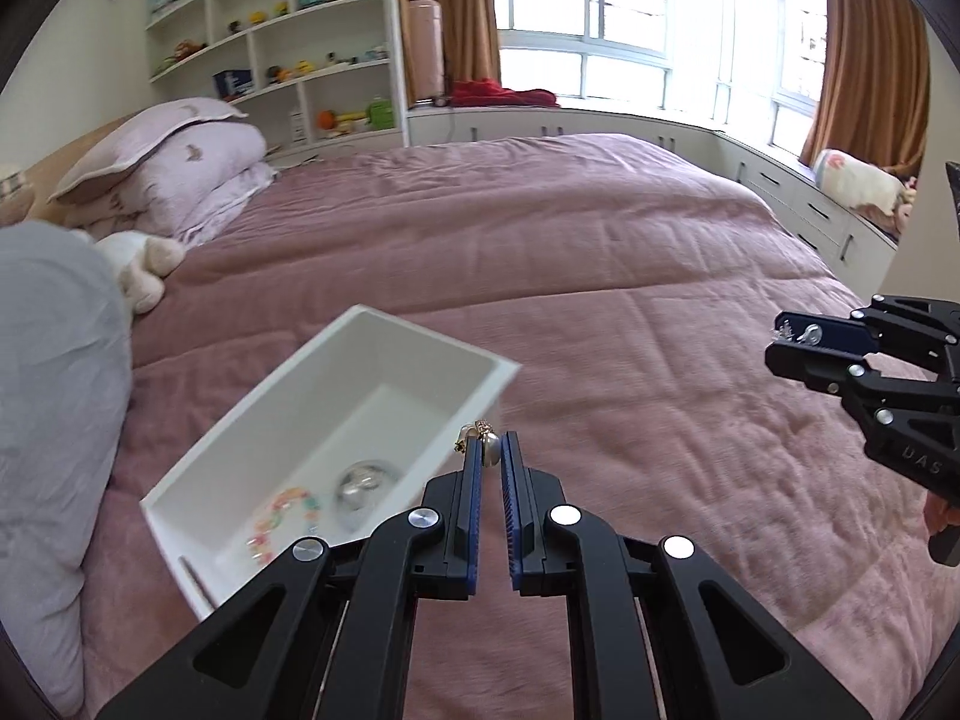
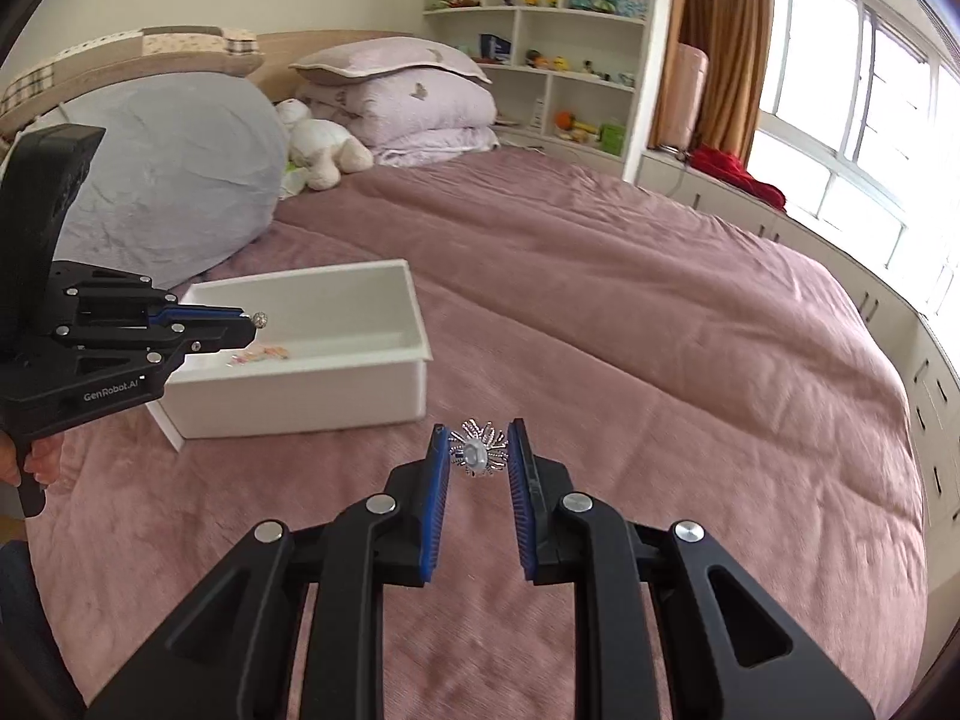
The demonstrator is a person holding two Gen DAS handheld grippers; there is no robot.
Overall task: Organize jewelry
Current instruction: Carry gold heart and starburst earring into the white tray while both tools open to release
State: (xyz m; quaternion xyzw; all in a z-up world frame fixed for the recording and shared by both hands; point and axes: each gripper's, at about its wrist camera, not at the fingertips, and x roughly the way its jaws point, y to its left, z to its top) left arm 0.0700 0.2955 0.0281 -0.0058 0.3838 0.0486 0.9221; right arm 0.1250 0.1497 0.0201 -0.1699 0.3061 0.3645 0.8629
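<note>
A white open box [image 1: 420,336] lies on the pink bedspread, also in the right wrist view [image 2: 336,405]. Inside it are a colourful bead bracelet [image 1: 282,519] and a silvery piece [image 1: 363,483]. My left gripper [image 1: 492,450] is shut on a small gold-and-pearl earring [image 1: 483,441], held by the box's near right corner; in the right wrist view [image 2: 249,321] its tips are over the box. My right gripper [image 2: 478,450] is shut on a silver spiky brooch [image 2: 478,450], held above the bedspread right of the box; it also shows in the left wrist view [image 1: 780,339].
The pink bedspread [image 2: 630,330] stretches ahead. A grey cushion [image 2: 174,174], a plush toy [image 2: 324,147] and stacked lilac pillows [image 2: 408,102] sit at the bed's head. Shelves [image 2: 540,36] and a window bench [image 1: 600,114] lie beyond.
</note>
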